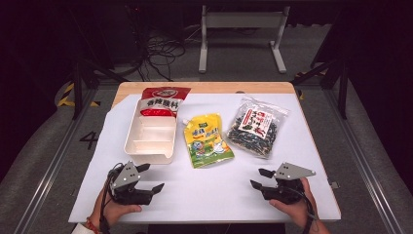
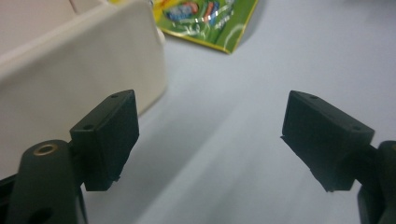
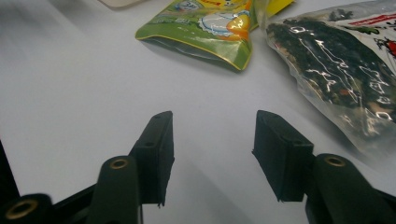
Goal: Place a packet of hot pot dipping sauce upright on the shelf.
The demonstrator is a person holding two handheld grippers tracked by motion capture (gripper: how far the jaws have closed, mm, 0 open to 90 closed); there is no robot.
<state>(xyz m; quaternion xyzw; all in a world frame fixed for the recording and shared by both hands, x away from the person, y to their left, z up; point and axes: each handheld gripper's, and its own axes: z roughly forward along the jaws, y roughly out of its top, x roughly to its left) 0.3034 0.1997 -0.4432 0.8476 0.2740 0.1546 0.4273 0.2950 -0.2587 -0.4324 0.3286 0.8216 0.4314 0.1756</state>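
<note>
Nearest to the left gripper (image 1: 151, 178): cream divided tray (image 1: 138, 150), just past its tips on the white table sheet (image 1: 209, 195). Tray's long axis runs away from the person; its compartments I can see are bare, cross dividers visible. A red-and-white sauce packet (image 1: 163, 100) with Chinese print lies over the tray's far end, partly inside; the characters are too small to read reliably.

Left gripper: released, jaws spread wide, nothing between them. In the left gripper view the tray wall (image 2: 84, 70) sits right beside one jaw, not touching as far as I can tell.

Right gripper (image 1: 260, 179): also released, jaws apart at a moderate gap, bare sheet between them. It rests low near the table's front right.

Middle: yellow-green spouted pouch (image 1: 207, 140), cartoon graphics, writing illegible, spout toward the far left, long axis roughly front to back. Its bottom corner shows in the right gripper view (image 3: 210, 28).

Right of it: clear bag of dark seeds (image 1: 255, 127) with a red-and-white label, tilted diagonally, well apart from the tray.
</note>
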